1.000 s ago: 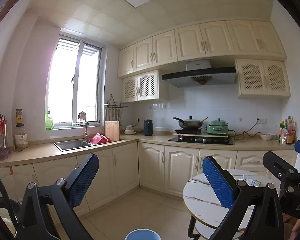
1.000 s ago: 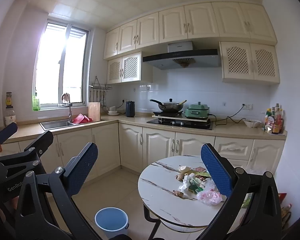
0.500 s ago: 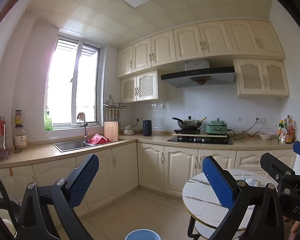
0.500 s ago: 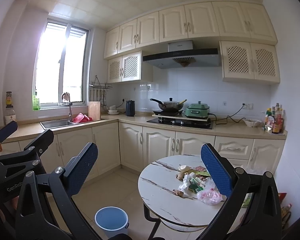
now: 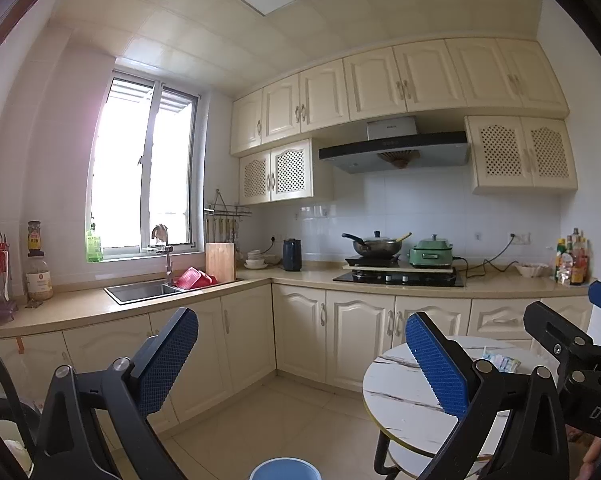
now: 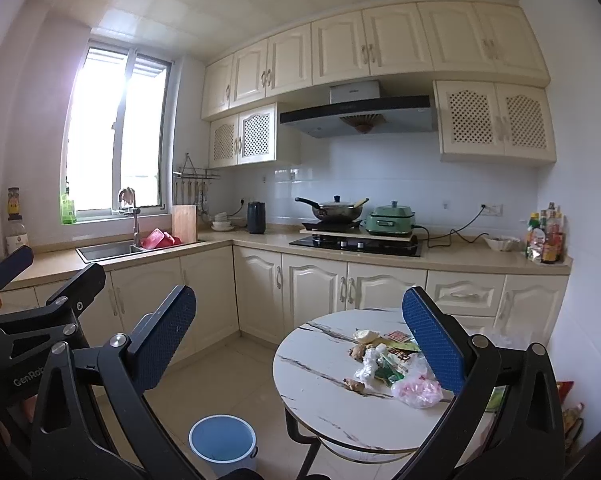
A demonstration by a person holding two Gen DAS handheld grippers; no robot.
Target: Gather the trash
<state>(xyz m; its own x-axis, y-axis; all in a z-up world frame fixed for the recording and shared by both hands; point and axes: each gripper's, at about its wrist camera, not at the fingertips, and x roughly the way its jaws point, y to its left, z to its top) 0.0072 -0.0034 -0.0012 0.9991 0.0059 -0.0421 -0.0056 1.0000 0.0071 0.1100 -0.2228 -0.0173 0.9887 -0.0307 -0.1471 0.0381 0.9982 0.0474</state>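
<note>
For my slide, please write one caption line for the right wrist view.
Open right gripper faces a round marble table strewn with trash, blue bin on the floor beside it.

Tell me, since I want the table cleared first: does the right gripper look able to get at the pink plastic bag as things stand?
Probably yes. The right gripper is open and empty, and the pink plastic bag lies on top at the near edge of the trash pile on the round table, with nothing covering it.

"GenRob" on left gripper point(image 6: 96, 280)
</note>
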